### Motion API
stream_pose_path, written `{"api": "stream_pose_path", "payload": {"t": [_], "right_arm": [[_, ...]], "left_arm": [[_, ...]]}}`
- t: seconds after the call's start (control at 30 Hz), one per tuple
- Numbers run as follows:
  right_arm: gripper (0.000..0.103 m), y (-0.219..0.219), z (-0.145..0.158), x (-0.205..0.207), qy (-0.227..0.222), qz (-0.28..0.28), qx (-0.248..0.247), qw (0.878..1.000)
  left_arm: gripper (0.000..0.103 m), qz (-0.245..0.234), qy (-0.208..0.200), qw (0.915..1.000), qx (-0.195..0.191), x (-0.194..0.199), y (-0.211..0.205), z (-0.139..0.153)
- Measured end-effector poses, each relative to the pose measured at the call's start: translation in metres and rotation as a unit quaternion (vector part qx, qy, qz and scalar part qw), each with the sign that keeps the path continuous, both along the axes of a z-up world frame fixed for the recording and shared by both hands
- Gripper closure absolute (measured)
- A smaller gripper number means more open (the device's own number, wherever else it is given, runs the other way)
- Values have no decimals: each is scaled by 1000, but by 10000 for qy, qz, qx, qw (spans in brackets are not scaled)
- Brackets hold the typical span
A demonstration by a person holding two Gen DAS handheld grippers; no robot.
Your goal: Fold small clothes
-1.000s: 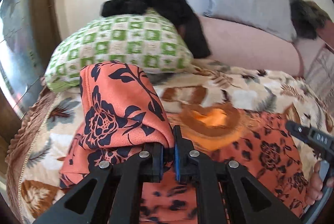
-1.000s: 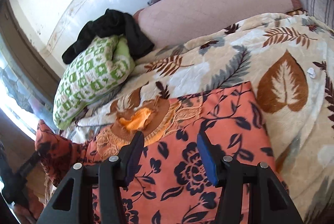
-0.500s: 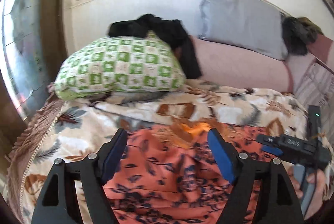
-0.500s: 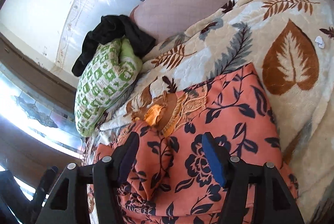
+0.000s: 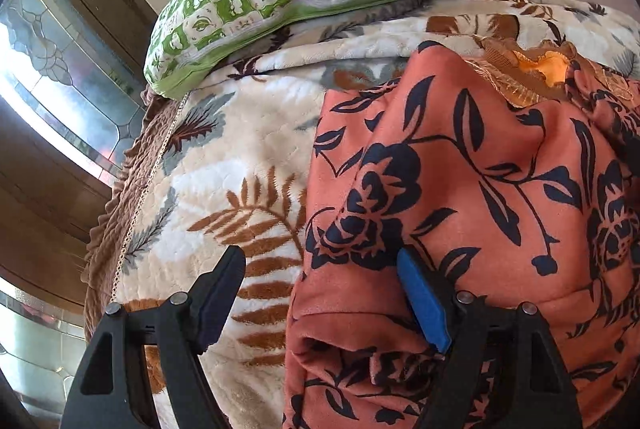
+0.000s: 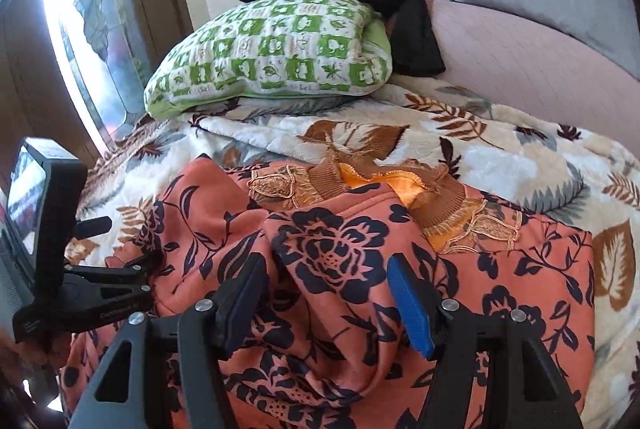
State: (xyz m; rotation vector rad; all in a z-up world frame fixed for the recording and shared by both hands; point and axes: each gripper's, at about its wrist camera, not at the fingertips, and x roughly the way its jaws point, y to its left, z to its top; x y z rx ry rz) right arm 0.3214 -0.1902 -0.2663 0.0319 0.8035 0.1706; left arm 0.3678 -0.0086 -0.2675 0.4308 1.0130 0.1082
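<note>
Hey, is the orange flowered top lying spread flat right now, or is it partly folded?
Partly folded. On the orange flowered top, one side lies doubled over the middle as a raised flap below the collar, while the other side still lies flat on the leaf-print blanket.

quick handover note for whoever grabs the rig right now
Left tool: open, holding nothing, at the top's left edge.
Right tool: open, holding nothing, over a raised fold mid-garment.
Top: orange floral, on the leaf blanket, collar toward the green pillow.
Done: left side folded inward over the middle, loosely.
Left: flatten that fold, fold the right side in, then fold it in half.
</note>
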Motion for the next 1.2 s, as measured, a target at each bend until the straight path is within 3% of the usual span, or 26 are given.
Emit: {"api": "stream_pose_path", "payload": {"t": [0.07,0.1,0.13,0.17,0.23,0.43,0.53,0.63,0.67,0.73,0.77,0.83,0.87,0.93,0.97,1.03,1.1,1.13,1.2], "right_arm": [[38,4,-11,4,38,-167,-180,9997],[44,-1,-16,8,123,-315,-162,9993],[66,-8,-21,11,212,-461,-77,9987],[80,-17,-25,13,328,-617,-58,9975],[92,-42,-24,12,394,-931,197,9947],[95,-139,2,-42,332,-2039,1360,9689],[95,-184,-15,-73,789,-2360,2079,9459],[91,-200,-41,-99,1402,-2547,2613,9204],[91,-201,-39,-101,1440,-2564,2631,9189],[91,-200,-21,-102,1097,-2545,2441,9293],[84,-200,-10,-103,791,-2637,2240,9349],[53,-196,6,-103,308,-2728,1904,9425],[17,-194,10,-100,186,-2675,1871,9450],[12,-190,10,-88,5,-2575,1866,9481],[15,-186,8,-78,-13,-2518,1811,9507],[34,-180,-2,-57,171,-2287,1697,9585],[66,-173,-20,-38,608,-2147,1472,9636],[66,-169,-33,-31,844,-2159,1353,9633],[78,-164,-48,-27,1068,-2166,1166,9634]], "left_arm": [[24,-43,32,10000,-65,-1,2,1],[24,-25,60,9999,-160,0,5,2],[24,17,104,9995,-284,2,9,2],[24,76,157,9990,-416,6,13,2],[24,185,245,9975,-630,9,17,4],[24,292,290,9965,-726,8,16,5],[24,208,269,9976,-602,6,13,5],[24,203,291,9974,-632,4,16,8],[24,232,311,9967,-707,4,18,10],[24,307,272,9953,-881,2,24,17],[24,308,206,9949,-936,0,26,22],[24,297,41,9948,-969,-2,29,29],[24,320,-29,9948,-965,-2,30,31],[24,426,-23,9944,-967,1,34,30],[24,489,25,9939,-991,3,35,27],[24,550,134,9932,-1017,6,37,21],[24,521,147,9939,-959,7,35,18],[24,498,135,9944,-925,7,33,18],[24,502,118,9943,-928,8,34,19]]}}
